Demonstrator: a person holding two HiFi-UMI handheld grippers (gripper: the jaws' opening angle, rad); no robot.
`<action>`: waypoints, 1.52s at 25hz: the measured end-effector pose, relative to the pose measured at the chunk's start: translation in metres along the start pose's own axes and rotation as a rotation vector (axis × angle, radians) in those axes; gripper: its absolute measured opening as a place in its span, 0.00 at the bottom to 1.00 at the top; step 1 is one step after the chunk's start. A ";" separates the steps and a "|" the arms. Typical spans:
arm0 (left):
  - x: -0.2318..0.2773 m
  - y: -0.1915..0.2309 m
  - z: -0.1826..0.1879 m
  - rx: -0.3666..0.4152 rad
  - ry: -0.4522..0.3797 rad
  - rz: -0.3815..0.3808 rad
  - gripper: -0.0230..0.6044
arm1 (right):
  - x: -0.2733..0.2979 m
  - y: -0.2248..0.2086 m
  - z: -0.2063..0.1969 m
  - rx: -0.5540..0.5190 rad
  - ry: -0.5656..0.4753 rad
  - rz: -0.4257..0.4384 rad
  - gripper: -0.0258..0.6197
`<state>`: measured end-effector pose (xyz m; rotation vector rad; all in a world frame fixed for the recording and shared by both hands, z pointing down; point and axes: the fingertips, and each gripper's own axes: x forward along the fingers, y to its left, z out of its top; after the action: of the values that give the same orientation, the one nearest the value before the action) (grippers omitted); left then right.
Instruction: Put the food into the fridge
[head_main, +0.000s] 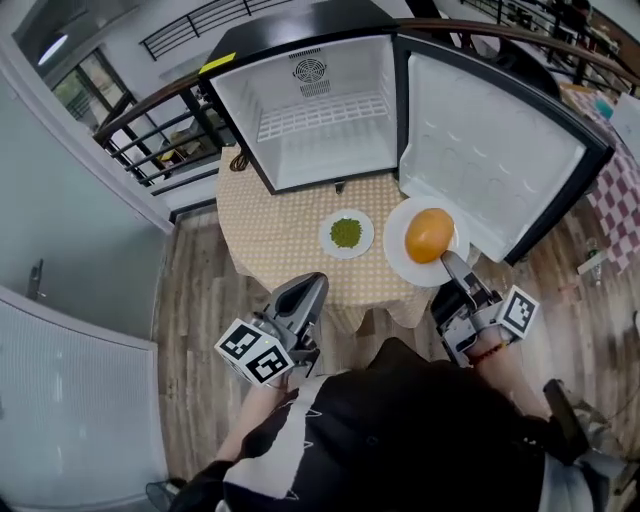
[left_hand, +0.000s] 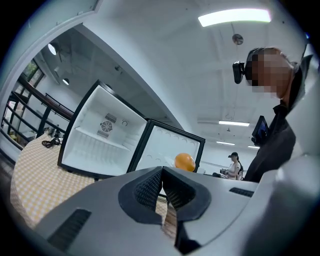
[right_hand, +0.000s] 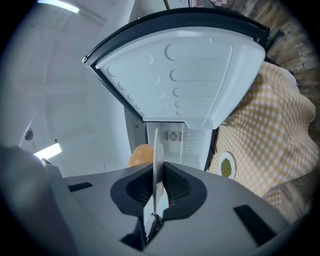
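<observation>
An orange round food (head_main: 429, 234) lies on a white plate (head_main: 400, 252) at the table's near right edge. My right gripper (head_main: 450, 262) is shut on that plate's near rim; in the right gripper view the plate's rim (right_hand: 155, 160) stands as a thin white edge between the pads, with the orange food (right_hand: 141, 155) left of it. A small plate of green food (head_main: 346, 234) rests on the table before the open fridge (head_main: 320, 120), whose shelves are bare. My left gripper (head_main: 312, 285) is shut on nothing, just off the table's near edge. The left gripper view shows the fridge (left_hand: 100, 135) and the orange food (left_hand: 184, 161).
The fridge door (head_main: 490, 160) swings wide to the right, just behind the held plate. The round table has a yellow checked cloth (head_main: 270, 230). A black cable (head_main: 238, 160) lies by the fridge's left side. Railings run behind, and a person (left_hand: 233, 165) stands far off.
</observation>
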<state>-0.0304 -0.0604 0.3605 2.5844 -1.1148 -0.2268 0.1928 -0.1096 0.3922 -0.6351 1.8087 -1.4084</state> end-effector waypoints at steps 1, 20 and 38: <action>-0.002 0.010 0.005 0.000 -0.002 -0.007 0.06 | 0.008 -0.001 -0.004 -0.004 -0.010 0.000 0.09; -0.063 0.115 0.042 -0.020 0.002 -0.051 0.06 | 0.080 -0.010 -0.063 -0.065 -0.131 -0.019 0.09; -0.086 0.160 0.032 -0.075 -0.016 0.009 0.06 | 0.117 -0.045 -0.074 -0.047 -0.124 -0.142 0.09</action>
<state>-0.2062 -0.1084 0.3880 2.5161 -1.1014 -0.2817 0.0603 -0.1668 0.4146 -0.8717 1.7313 -1.3896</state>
